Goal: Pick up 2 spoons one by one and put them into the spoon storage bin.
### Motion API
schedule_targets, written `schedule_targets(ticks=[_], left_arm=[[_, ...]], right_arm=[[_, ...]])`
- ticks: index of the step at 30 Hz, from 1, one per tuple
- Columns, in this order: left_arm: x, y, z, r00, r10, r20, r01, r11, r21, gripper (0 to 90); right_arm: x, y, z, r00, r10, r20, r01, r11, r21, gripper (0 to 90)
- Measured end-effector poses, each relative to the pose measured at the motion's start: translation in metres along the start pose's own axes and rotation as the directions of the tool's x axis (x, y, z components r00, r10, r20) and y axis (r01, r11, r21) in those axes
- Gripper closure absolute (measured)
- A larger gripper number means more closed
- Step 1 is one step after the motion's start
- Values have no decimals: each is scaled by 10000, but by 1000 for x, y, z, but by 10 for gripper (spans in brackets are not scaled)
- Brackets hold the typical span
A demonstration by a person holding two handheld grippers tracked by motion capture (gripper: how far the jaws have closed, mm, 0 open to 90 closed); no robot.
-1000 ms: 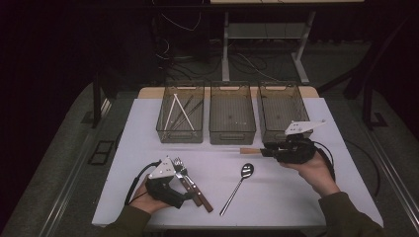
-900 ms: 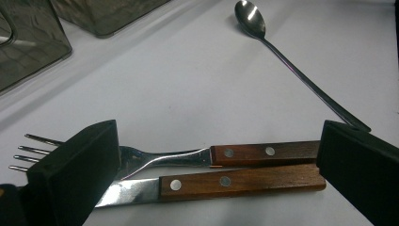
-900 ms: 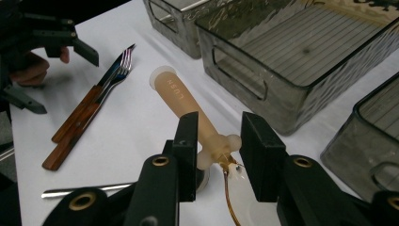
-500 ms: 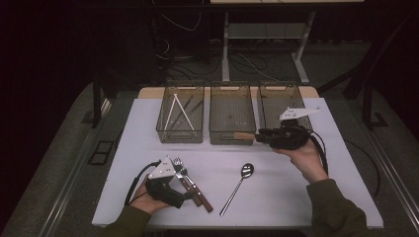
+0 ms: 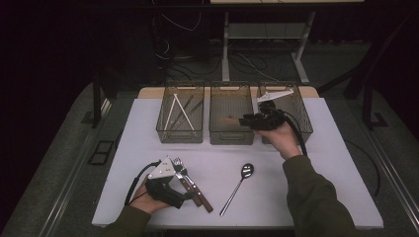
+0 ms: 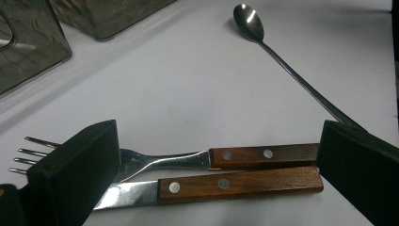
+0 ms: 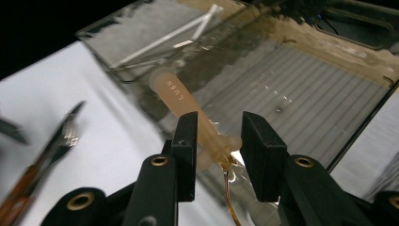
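Right gripper (image 7: 212, 141) clamps tan-handled utensil (image 7: 188, 113) over middle bin (image 5: 231, 132) — likely for sorting drop; left gripper (image 6: 211, 162) rests on table (image 5: 316, 163), jaws wide open around fork (image 6: 188, 159) and knife (image 6: 226, 184) — nothing gripped; spoon (image 5: 240, 183) lies nearby.

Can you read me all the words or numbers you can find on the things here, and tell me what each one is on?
"LUSN" stands on the pale handle of the utensil in the right gripper, over the middle bin.
The fork, knife and spoon between and beyond the jaws of the left gripper carry no writing.
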State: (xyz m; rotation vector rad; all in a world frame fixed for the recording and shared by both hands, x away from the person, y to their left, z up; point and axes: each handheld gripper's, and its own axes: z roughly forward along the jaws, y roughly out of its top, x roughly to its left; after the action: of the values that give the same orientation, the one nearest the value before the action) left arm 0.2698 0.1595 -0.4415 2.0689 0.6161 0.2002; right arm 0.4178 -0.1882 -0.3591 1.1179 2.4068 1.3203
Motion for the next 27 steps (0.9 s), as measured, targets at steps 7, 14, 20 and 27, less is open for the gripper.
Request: schedule_targets(ticks=[7, 14, 20, 27], left_arm=[[1, 0, 0, 10000, 42, 37, -42, 10000, -31, 0], [0, 0, 0, 10000, -37, 48, 38, 9999, -98, 0], [-1, 0, 0, 10000, -10, 14, 10, 10000, -15, 0], [0, 0, 0, 10000, 71, 9, -71, 9999, 72, 0]], right_arm=[[-16, 5, 28, 9991, 372, 180, -377, 9989, 275, 556], [-13, -2, 19, 9992, 358, 163, -362, 9992, 190, 441], [6, -24, 0, 9997, -164, -190, 172, 9990, 407, 454], [19, -49, -13, 9967, -623, -513, 660, 9950, 755, 540]])
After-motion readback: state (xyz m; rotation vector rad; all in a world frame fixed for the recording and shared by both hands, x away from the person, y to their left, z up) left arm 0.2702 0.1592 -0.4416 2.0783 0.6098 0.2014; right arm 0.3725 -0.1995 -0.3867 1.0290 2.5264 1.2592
